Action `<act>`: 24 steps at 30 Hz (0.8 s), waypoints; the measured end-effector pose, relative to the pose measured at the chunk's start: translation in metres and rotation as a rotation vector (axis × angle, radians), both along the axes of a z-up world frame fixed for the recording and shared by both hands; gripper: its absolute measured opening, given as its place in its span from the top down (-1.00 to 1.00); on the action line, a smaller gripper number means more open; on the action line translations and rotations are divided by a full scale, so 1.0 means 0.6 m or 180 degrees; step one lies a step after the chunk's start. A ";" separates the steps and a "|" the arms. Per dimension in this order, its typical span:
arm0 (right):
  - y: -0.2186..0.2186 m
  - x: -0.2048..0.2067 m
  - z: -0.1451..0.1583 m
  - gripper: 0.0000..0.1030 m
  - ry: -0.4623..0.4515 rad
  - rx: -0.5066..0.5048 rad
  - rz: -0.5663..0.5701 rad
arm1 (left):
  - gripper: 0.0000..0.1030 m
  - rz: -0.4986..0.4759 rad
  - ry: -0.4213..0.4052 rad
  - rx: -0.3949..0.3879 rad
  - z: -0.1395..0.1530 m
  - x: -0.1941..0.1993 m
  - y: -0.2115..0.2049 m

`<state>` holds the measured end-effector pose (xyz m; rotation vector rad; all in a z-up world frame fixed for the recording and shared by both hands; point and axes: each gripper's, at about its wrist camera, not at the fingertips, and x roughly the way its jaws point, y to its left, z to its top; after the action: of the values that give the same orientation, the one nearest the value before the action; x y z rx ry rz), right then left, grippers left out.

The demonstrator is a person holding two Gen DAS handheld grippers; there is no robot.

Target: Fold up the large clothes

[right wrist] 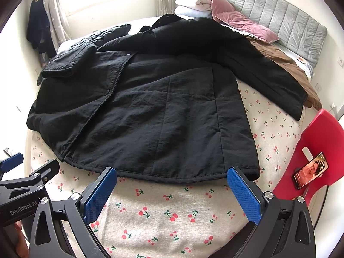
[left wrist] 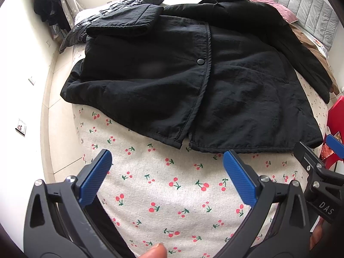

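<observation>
A large black quilted coat (left wrist: 172,75) lies front up on a bed with a cherry-print sheet (left wrist: 172,193). Its left sleeve (left wrist: 126,21) is folded across the chest; its right sleeve (right wrist: 268,68) stretches out to the right. The coat also fills the right wrist view (right wrist: 139,111). My left gripper (left wrist: 167,165) is open and empty, just short of the coat's hem. My right gripper (right wrist: 172,182) is open and empty, its tips at the hem's right part. The right gripper also shows in the left wrist view (left wrist: 318,150), and the left gripper shows at the left of the right wrist view (right wrist: 28,165).
A second dark puffy garment (left wrist: 120,6) lies behind the coat. A brown garment (right wrist: 286,64), pink pillow (right wrist: 243,21) and white folded bedding (right wrist: 193,6) lie by the grey headboard (right wrist: 279,21). A red chair (right wrist: 311,150) with a phone (right wrist: 309,169) stands at the right.
</observation>
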<state>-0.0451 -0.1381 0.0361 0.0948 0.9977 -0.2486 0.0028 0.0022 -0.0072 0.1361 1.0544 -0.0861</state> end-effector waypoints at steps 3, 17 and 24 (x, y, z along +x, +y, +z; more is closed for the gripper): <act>0.001 -0.001 -0.002 -1.00 0.0010 0.0002 0.0005 | -1.00 -0.0007 0.0004 0.0003 0.000 0.000 0.000; 0.002 0.004 -0.001 -1.00 0.0036 0.0007 0.0006 | -1.00 -0.0005 -0.0003 -0.0001 0.002 0.000 0.000; 0.002 0.003 -0.002 -1.00 0.0039 0.0008 0.0005 | -1.00 -0.0008 0.0001 0.0003 0.003 -0.001 -0.001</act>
<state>-0.0432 -0.1368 0.0348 0.0949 1.0103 -0.2468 0.0020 0.0016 -0.0057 0.1383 1.0548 -0.0878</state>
